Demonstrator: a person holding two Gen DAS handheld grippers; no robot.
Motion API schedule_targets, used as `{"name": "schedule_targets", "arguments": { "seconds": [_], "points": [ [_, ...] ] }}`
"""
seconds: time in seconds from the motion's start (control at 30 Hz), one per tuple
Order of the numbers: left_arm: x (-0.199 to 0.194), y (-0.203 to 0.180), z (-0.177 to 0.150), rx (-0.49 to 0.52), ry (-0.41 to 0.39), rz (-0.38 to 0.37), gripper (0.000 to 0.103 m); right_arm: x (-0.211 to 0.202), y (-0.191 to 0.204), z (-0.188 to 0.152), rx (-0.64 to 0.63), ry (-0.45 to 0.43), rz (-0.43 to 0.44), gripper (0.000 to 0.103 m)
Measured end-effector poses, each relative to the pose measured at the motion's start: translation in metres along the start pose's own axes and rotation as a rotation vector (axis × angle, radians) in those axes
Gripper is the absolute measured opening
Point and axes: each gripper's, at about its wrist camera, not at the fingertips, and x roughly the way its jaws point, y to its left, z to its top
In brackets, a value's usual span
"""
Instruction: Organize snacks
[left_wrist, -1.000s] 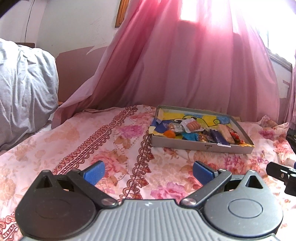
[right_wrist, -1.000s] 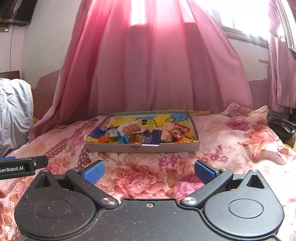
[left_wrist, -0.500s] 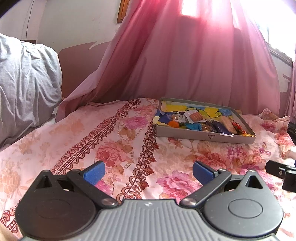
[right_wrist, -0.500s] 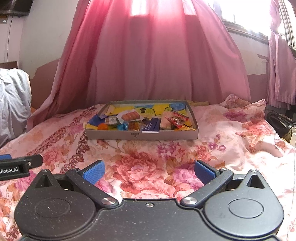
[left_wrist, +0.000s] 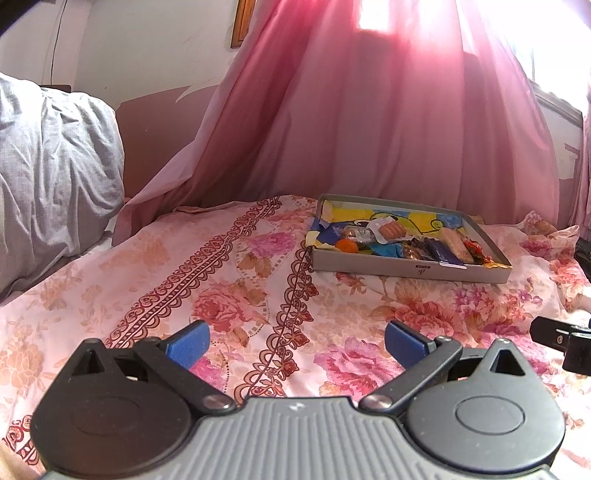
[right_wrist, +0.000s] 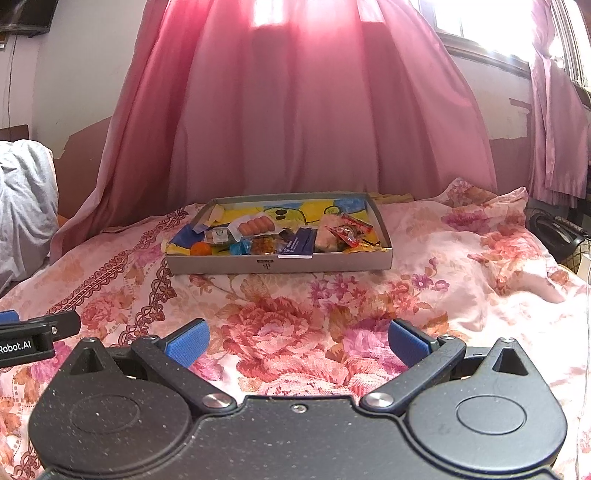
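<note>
Nearest the lens, the left gripper hangs low over the bed with its jaws spread wide and nothing between its blue pads; the right gripper is likewise wide apart and empty. Both have matte black linkage arms with silver pivot screws; the left body is ribbed grey plastic, the right a speckled black. Each gripper shows in the other's view only as a cut-off black tip at the frame edge.

Under them lies the bedsheet, soft pink fabric printed with large roses and a dark red scrolled border, rumpled toward the right. The snack tray, a shallow grey rectangular box with a small label on its front wall, rests on the sheet well ahead of both grippers: straight ahead of the right one, ahead and to the right of the left one. Its bright yellow and blue printed liner carries a jumble of wrapped snacks, among them a clear pack of sausages, a small orange fruit, a dark blue packet and red wrappers; the other items overlap and are too small to make out.

Beyond the tray hangs a pink curtain, backlit and falling in long folds. A crumpled grey duvet is cut off at the left.
</note>
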Motion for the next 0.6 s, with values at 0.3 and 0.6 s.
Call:
{"name": "schedule_targets", "arguments": {
  "seconds": [0.3,0.6],
  "points": [
    [-0.0002,-0.0010,-0.0006,0.006,0.003,0.003,0.103,0.0011,0.0001,-0.0006,0.006,0.005,-0.002,0.102],
    [0.0014,-0.0009,-0.0009,0.006,0.008,0.010,0.103,0.0016,-0.0004,-0.0018,0.010,0.007,-0.001,0.102]
  ]
}}
